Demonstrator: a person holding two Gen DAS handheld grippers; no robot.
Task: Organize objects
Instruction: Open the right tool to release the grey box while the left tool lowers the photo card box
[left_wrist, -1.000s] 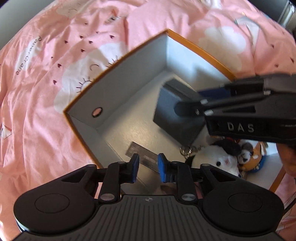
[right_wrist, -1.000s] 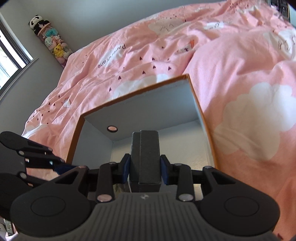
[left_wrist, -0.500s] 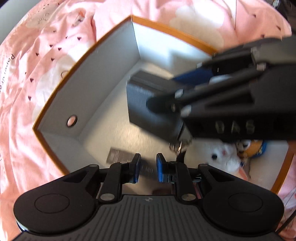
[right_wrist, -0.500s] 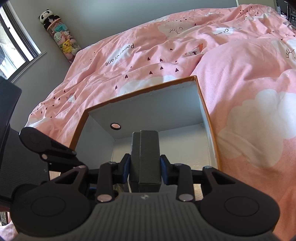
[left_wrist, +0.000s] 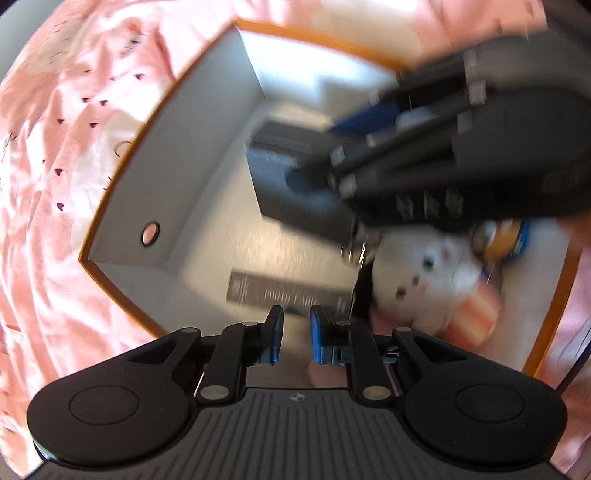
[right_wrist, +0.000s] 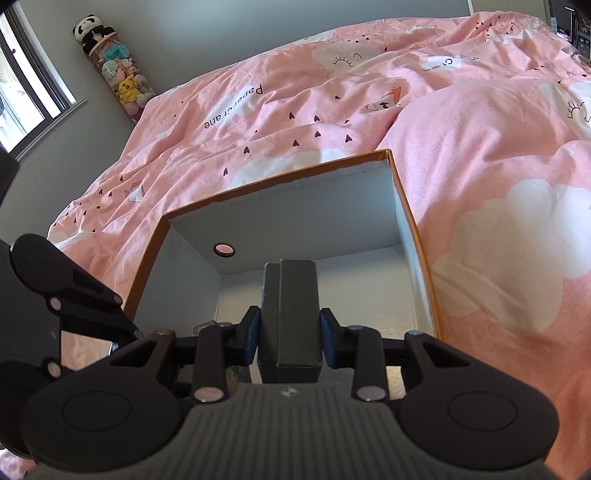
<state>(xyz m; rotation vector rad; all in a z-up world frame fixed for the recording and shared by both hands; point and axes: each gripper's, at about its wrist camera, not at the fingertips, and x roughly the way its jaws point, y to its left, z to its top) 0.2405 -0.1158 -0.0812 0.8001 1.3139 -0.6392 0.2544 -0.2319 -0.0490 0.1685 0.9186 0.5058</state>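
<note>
An orange-rimmed box with grey inner walls (left_wrist: 207, 122) lies open on the pink bed; it also shows in the right wrist view (right_wrist: 295, 206). My right gripper (right_wrist: 290, 338) is shut on a dark grey box (right_wrist: 291, 314) and holds it inside the open box; the grey box shows blurred in the left wrist view (left_wrist: 295, 184). My left gripper (left_wrist: 295, 334) is empty, its jaws a narrow gap apart, over the box's near edge. A white plush toy (left_wrist: 428, 269) and a dark card (left_wrist: 284, 291) lie on the box floor.
A small orange and blue plush (left_wrist: 506, 240) lies beside the white one. The pink cloud-print duvet (right_wrist: 480, 147) surrounds the box. A tube of plush toys (right_wrist: 114, 70) stands in the far corner by a window (right_wrist: 26, 85).
My right gripper has carried the dark grey box further into the open box. My left gripper has shifted closer over the box floor; its view is now blurred.
</note>
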